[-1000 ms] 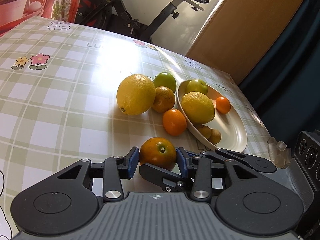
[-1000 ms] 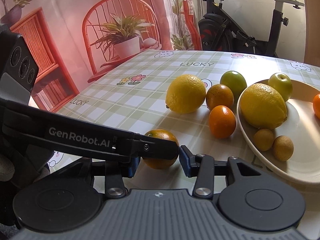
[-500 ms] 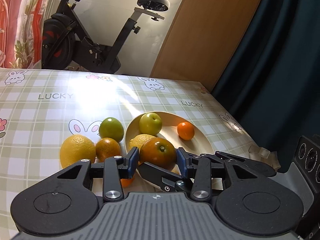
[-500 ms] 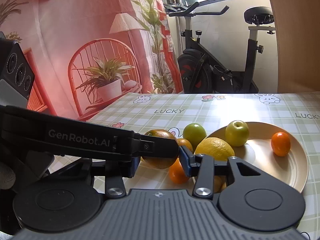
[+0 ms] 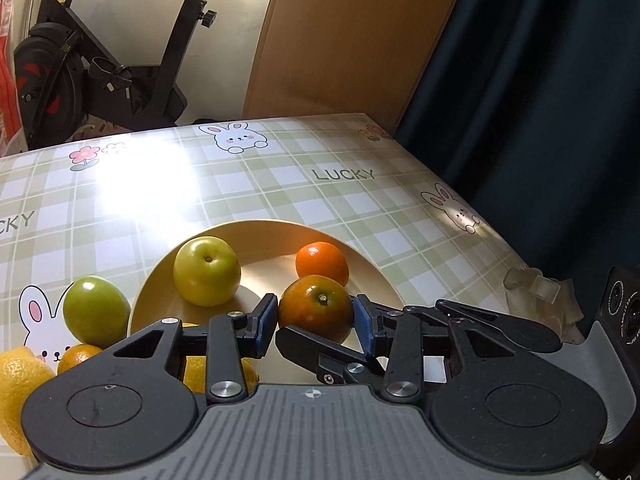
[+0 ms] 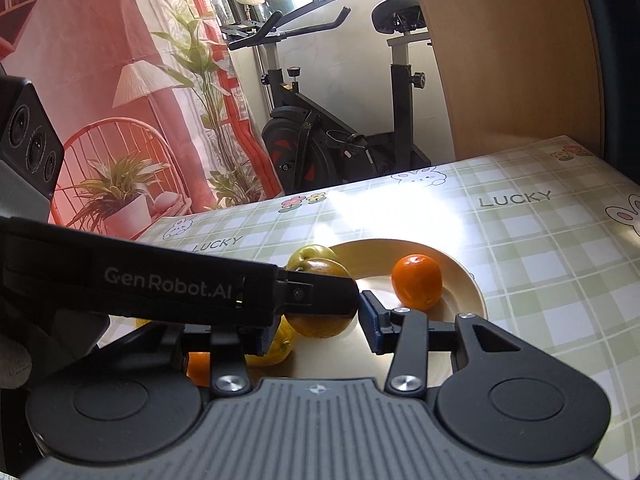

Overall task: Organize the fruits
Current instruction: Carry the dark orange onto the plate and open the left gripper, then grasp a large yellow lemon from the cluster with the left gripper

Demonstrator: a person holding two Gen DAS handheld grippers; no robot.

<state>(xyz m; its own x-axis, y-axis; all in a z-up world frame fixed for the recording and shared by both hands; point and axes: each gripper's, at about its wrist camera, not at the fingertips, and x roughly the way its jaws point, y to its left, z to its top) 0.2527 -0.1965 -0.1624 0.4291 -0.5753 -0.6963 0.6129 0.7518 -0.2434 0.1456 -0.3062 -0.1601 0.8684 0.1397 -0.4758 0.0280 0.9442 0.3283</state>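
Note:
My left gripper (image 5: 314, 320) is shut on a dark orange tangerine (image 5: 316, 307) and holds it above the cream plate (image 5: 372, 276). The plate holds a yellow-green apple (image 5: 207, 270), a small orange (image 5: 322, 263) and a lemon (image 5: 192, 372) half hidden by my fingers. In the right wrist view the tangerine (image 6: 320, 324) hangs over the plate (image 6: 464, 276), partly behind the left gripper's black finger (image 6: 312, 294). My right gripper (image 6: 320, 330) is open beside the tangerine, not gripping it.
A green fruit (image 5: 95, 311), an orange (image 5: 76, 356) and a large lemon (image 5: 18, 388) lie on the checked tablecloth left of the plate. An exercise bike (image 6: 340, 136) stands past the table's far edge. Crumpled clear plastic (image 5: 536, 292) lies at the right edge.
My left gripper has lifted the tangerine off the table and carried it right and forward, over the plate. The right gripper followed alongside, still open.

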